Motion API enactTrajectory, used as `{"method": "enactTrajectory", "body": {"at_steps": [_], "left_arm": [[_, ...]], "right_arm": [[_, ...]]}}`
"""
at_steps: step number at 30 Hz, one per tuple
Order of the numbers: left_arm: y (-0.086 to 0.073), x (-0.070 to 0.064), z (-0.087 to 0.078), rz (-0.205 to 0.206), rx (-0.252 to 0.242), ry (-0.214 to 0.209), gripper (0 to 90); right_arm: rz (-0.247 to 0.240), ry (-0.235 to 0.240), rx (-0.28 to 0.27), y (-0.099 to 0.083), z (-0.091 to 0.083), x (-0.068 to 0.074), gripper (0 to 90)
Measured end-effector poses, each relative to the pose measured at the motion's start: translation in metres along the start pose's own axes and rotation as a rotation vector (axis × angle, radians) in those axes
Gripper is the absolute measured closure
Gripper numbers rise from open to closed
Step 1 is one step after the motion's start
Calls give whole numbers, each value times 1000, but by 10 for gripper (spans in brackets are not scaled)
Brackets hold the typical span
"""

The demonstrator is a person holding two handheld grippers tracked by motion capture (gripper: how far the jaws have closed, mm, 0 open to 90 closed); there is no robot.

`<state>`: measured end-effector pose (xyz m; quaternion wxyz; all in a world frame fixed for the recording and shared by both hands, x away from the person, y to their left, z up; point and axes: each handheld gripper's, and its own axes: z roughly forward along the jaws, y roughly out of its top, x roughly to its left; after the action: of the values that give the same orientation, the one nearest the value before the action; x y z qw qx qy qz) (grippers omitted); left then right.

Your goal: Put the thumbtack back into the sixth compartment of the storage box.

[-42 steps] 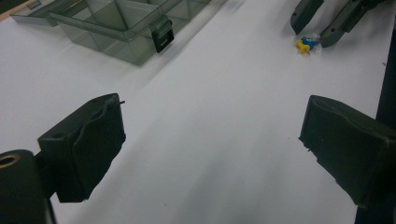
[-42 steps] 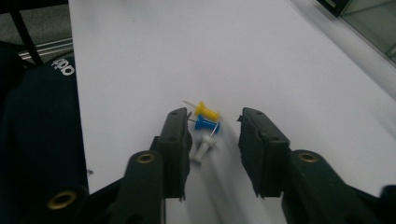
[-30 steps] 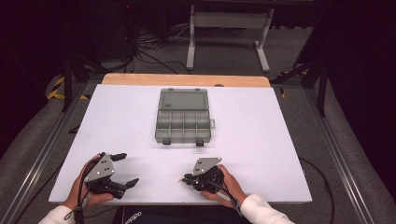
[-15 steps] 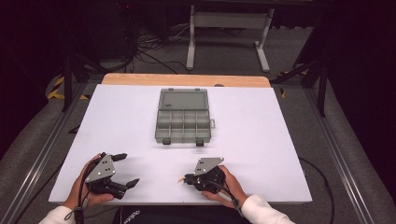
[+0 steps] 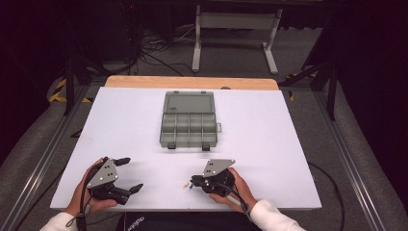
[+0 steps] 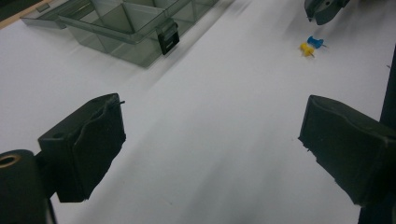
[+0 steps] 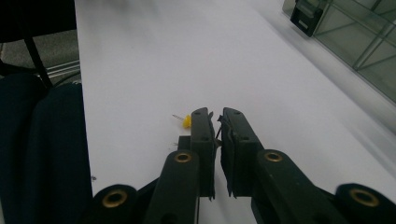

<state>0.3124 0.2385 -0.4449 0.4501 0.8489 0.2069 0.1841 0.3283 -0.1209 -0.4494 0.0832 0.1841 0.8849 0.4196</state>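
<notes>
Holding my left gripper [image 5: 129, 174] low over the near left part of the white tabletop [image 5: 288, 144], I've got its jaws spread wide apart with nothing between them, just bare surface showing in the left gripper view. Moving right, the two pushpins lie on the tabletop between my grippers: a yellow pushpin [image 6: 306, 48] and a blue pushpin [image 6: 315, 41], just beside each other, close to the tip of the other gripper. In the high view they're tiny specks by that gripper's nose, near the front edge. Farther back, around the middle of the tabletop, the grey compartment box [image 5: 188, 126] sits open, its lid laid flat behind it and its latch [image 6: 168, 36] facing my side; I can't tell whether anything is in its compartments. On to the right: my right gripper [image 5: 193, 182] rests near the front edge, jaws brought together with only a thin slit between the pads, clamped on nothing I can make out. In the right gripper view the yellow pushpin [image 7: 185, 121] lies just beside the left jaw's tip, its pin pointing away to the left, outside the jaws.
</notes>
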Motion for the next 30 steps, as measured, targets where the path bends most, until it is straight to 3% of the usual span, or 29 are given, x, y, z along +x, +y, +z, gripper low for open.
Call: {"method": "enactTrajectory", "body": {"at_steps": [30], "left_arm": [[2, 2, -6, -13, -45, 11, 66]], "right_arm": [[-5, -88, -92, 31, -8, -29, 841]]}}
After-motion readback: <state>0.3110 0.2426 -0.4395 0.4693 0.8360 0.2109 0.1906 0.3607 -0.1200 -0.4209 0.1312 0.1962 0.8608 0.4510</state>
